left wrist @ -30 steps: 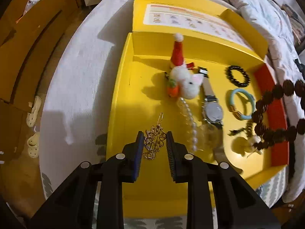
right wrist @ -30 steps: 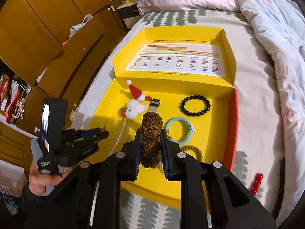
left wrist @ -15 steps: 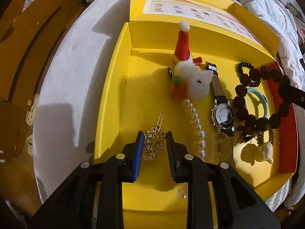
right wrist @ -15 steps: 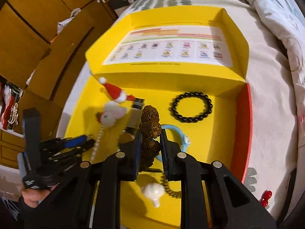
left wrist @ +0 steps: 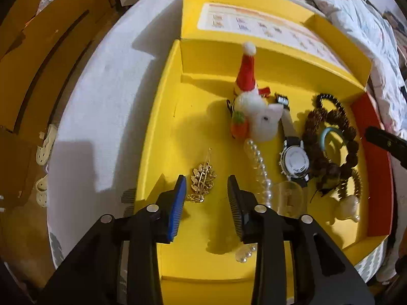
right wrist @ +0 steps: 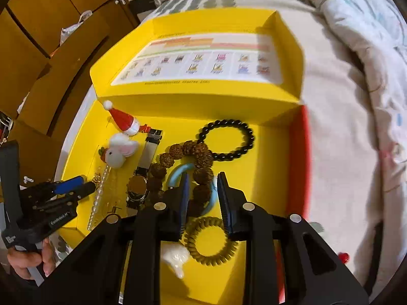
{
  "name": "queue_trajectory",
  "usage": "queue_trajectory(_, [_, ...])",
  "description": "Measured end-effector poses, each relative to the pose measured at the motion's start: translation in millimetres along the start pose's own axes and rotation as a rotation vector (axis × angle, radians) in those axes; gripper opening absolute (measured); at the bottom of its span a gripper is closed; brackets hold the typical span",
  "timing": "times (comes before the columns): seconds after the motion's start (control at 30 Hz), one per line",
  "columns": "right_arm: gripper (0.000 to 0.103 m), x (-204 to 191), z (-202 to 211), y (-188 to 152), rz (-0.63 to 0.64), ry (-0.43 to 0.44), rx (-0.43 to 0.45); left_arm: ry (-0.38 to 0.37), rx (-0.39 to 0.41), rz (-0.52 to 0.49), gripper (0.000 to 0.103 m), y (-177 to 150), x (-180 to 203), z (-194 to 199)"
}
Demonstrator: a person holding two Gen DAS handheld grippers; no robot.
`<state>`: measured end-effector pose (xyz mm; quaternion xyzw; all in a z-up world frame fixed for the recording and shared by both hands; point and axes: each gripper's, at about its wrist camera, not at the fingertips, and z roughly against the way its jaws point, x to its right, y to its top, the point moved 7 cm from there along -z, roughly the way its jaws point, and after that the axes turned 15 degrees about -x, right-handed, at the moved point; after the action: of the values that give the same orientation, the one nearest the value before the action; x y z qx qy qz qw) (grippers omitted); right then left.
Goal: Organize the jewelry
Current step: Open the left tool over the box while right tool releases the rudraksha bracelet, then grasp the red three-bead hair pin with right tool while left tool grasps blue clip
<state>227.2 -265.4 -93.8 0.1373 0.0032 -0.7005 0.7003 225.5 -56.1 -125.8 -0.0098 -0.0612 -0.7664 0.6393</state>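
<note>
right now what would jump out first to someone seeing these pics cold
The bright yellow box lying open on the bed, littered with jewelry. Near its back wall lies a white plush bunny in a red Santa hat. In front of the right gripper, a knobbly brown bead bracelet overlaps a black bead bracelet.

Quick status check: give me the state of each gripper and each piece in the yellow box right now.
left gripper: jaws just opened, gold brooch released, lying in the yellow box.
right gripper: jaws just opening, clear of the brown bead strand, which lies in the box.
black bead bracelet: lying flat.
watch: lying face up.
blue bangle: partly under the brown beads.
coil hair tie: lying flat.
</note>
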Motion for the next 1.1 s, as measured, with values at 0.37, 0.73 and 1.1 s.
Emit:
queue_trajectory(0.37, [0.054,57,107,-77,-0.104,-0.05,0.155,-0.045,0.205,-0.052,0.057,-56,46,88])
queue_trajectory(0.73, [0.054,130,81,-159,-0.268,-0.095,0.059,-0.074,0.111,-0.286,0.059,-148,168,65])
queue_trajectory(1.1, [0.054,147,47,-162,-0.259,-0.052,-0.012,-0.023,-0.001,-0.297,0.059,-168,221,15])
